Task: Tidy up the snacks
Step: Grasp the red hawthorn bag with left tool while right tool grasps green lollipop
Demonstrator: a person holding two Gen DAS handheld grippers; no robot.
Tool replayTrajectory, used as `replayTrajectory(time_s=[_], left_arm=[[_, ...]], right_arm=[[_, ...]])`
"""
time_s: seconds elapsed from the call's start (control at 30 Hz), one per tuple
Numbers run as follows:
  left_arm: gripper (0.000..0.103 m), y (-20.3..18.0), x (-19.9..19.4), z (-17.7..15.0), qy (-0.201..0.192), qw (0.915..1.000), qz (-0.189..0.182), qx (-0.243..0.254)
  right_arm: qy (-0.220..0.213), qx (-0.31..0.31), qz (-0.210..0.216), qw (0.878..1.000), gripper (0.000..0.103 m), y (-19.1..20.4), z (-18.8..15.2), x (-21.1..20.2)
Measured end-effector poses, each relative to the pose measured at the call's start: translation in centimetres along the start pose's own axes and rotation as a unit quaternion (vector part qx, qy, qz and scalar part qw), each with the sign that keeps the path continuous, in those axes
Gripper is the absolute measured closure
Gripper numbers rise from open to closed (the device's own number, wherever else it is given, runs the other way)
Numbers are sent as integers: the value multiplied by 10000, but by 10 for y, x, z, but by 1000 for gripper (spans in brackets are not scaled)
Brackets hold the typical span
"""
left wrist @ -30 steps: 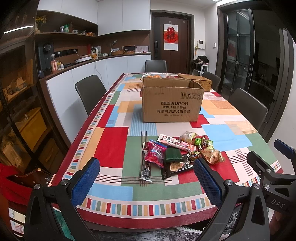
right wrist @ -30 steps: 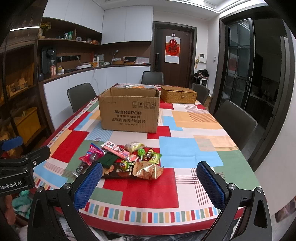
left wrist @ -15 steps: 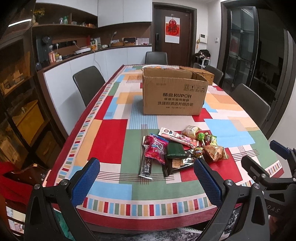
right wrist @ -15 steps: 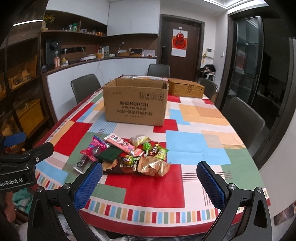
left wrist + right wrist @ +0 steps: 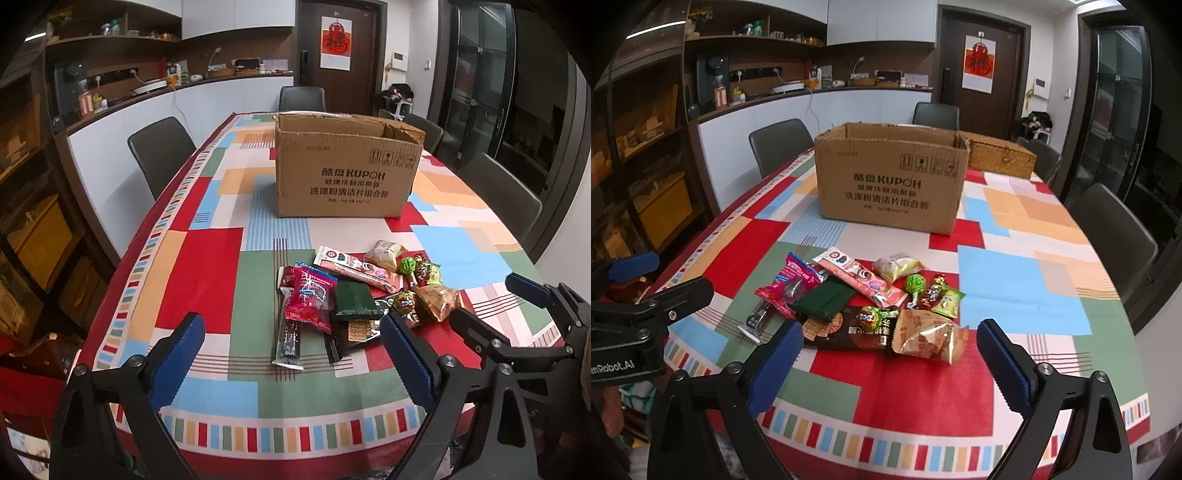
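The table [image 5: 207, 258] carries an open cardboard box [image 5: 347, 177] at the far end, likely the snacks' destination. Nearer lies the snack pile [image 5: 864, 299], loose for picking. The left tool [image 5: 291, 354] and right tool [image 5: 890, 354] hover empty, jaws wide though just narrowing slightly.

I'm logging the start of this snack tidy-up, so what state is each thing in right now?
Cardboard box: upright, top flaps open, contents hidden.
Snack pile: loose on the tablecloth, overlapping, none in a grip.
Dark green packet: lying flat, partly over other packets.
Wicker basket: lid closed, behind the box.
Left gripper: open, empty, jaws just narrowed slightly.
Right gripper: open, empty, jaws just narrowed slightly.
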State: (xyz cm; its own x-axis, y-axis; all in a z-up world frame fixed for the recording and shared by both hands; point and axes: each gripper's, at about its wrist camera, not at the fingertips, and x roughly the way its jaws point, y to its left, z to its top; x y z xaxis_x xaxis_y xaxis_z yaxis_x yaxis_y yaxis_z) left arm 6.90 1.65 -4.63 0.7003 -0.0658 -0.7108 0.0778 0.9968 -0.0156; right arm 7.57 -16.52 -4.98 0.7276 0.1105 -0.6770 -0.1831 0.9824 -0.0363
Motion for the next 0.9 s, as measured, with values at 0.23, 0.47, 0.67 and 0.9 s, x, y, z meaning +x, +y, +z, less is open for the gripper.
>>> replayTrajectory(time_s=[0.23,0.47,0.67,0.9], left_arm=[[20,-1,26,5,119,9997,-98,208],[30,2,58,8,420,9987,-171,245],[35,2,83,10,631,9972,-278,276],[40,-4,106,14,809,9954,-396,335]], right_arm=[[224,-47,149,9996,22,2,6,29],[403,-63,362,9985,34,5,12,57],[648,-144,542,9963,44,12,11,79],[887,-82,609,9942,49,10,7,95]])
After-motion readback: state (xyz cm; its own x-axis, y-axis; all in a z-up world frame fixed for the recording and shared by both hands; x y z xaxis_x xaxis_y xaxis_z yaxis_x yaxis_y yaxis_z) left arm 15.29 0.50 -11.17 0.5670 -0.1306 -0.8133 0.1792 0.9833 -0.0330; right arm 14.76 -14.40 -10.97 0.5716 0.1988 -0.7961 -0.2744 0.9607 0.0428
